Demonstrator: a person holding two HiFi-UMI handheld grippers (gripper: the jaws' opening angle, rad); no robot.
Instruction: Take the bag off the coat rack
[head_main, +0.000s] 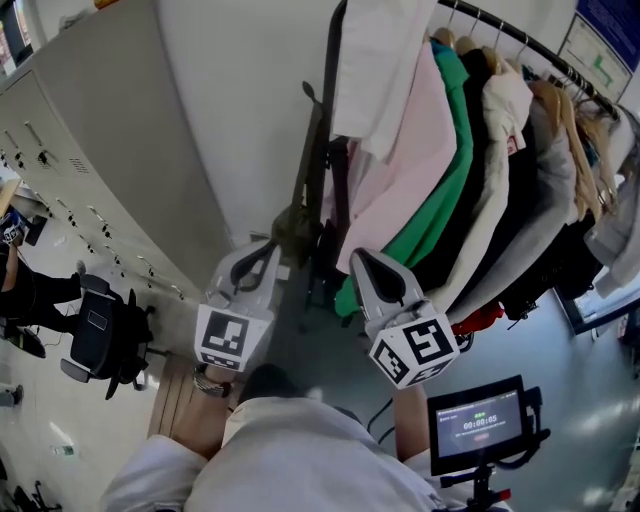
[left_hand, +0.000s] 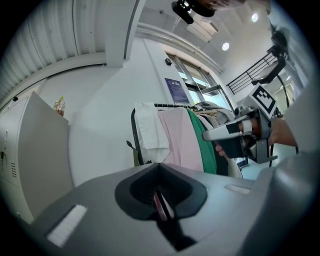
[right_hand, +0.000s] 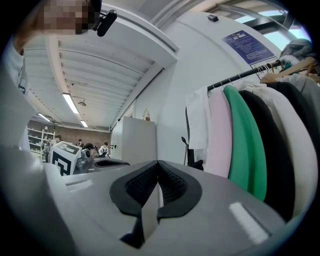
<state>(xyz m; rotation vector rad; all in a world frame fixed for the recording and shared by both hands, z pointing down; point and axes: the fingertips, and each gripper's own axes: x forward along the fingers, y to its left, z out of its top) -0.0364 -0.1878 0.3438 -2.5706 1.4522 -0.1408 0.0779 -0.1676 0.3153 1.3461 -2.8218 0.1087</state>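
A dark olive bag hangs by its long strap at the left end of the coat rack, beside the rack's black upright. In the left gripper view the bag shows past the jaws, and in the right gripper view the bag sits low by the upright. My left gripper is shut and empty, just left of the bag and short of it. My right gripper is shut and empty too, a little right of the bag, in front of the pink garment. Both point level toward the rack.
White, pink, green, black and beige garments hang close together along the rail. Grey lockers line the wall at the left, with a black office chair before them. A small screen on a stand is at the lower right.
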